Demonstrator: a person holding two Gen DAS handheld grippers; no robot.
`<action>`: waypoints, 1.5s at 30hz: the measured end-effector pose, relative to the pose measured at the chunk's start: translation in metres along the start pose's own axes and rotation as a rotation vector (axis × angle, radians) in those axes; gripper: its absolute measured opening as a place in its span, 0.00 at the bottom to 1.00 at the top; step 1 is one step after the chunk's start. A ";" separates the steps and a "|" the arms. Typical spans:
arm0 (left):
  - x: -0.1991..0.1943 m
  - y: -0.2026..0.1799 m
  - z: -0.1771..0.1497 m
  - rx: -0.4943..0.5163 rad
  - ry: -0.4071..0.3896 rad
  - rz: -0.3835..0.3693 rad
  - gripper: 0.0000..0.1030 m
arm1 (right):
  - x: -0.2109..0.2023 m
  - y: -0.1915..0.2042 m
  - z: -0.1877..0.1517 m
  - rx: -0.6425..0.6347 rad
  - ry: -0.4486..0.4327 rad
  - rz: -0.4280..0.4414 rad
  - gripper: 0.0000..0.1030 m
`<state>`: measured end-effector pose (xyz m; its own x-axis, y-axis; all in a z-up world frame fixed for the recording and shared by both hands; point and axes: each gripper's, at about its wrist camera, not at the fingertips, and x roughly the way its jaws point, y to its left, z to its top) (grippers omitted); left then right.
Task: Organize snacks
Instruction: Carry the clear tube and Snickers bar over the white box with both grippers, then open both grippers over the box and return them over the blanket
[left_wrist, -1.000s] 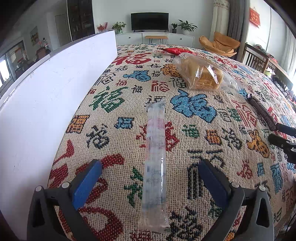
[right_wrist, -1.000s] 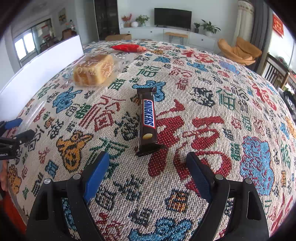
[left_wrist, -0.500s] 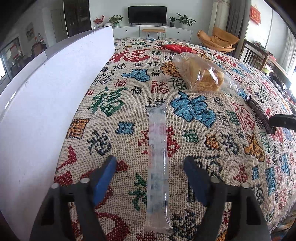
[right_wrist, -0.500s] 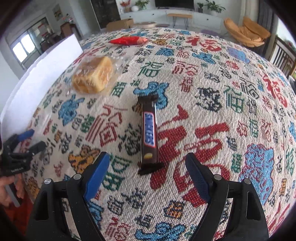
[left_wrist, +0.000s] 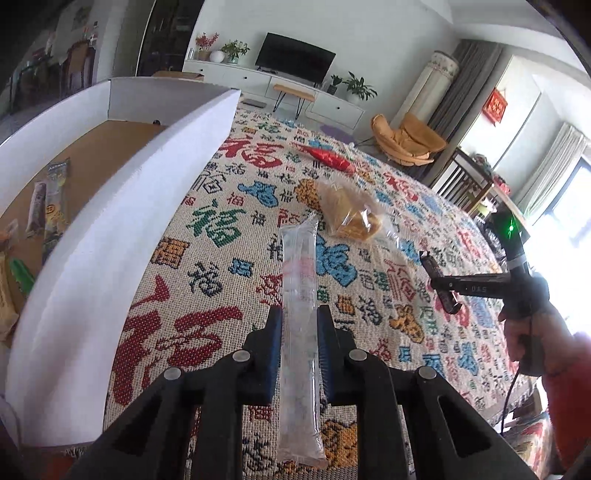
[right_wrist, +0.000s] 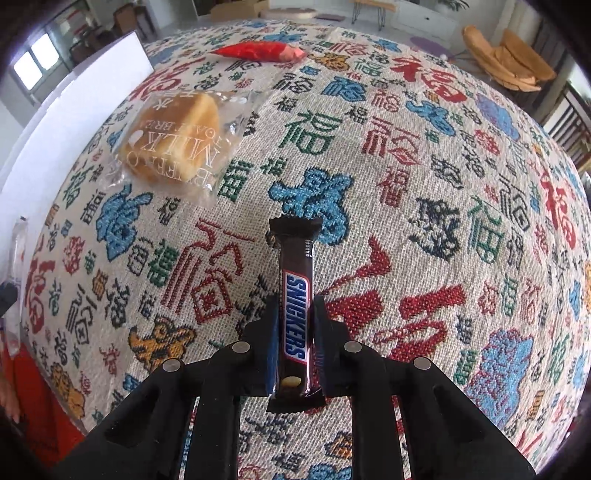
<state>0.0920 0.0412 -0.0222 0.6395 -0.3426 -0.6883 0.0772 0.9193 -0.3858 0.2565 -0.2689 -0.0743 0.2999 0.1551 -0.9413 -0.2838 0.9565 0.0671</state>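
My left gripper (left_wrist: 299, 314) is shut on a long clear plastic snack tube (left_wrist: 298, 295) and holds it above the patterned tablecloth (left_wrist: 221, 229). My right gripper (right_wrist: 294, 302) is shut on a brown Snickers bar (right_wrist: 295, 306), lifted off the cloth; it also shows in the left wrist view (left_wrist: 439, 288). A wrapped milk bread (right_wrist: 173, 140) and a red snack packet (right_wrist: 262, 51) lie farther out on the cloth. A white box (left_wrist: 122, 206) with a brown floor stands to the left and holds several snack sticks (left_wrist: 48, 206).
The box's tall white wall (right_wrist: 74, 110) runs along the table's left side. The bread also shows in the left wrist view (left_wrist: 351, 214), ahead of the tube. A wooden chair (left_wrist: 461, 181) stands beyond the table's right edge.
Both grippers have closed from open onto their snacks and lifted them: the left on the clear tube, the right on the Snickers bar. The left view now looks over the box wall.
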 end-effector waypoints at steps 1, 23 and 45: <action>-0.012 0.002 0.002 -0.018 -0.026 -0.011 0.17 | -0.012 0.003 -0.003 -0.003 -0.028 0.013 0.17; -0.132 0.162 0.054 -0.197 -0.248 0.455 0.83 | -0.120 0.357 0.099 -0.371 -0.355 0.604 0.47; -0.034 -0.044 -0.005 0.131 -0.104 0.132 0.96 | -0.050 0.059 -0.047 -0.118 -0.423 -0.063 0.72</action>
<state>0.0631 0.0112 0.0148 0.7258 -0.2019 -0.6576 0.0817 0.9745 -0.2091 0.1817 -0.2314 -0.0389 0.6596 0.2085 -0.7221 -0.3477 0.9364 -0.0473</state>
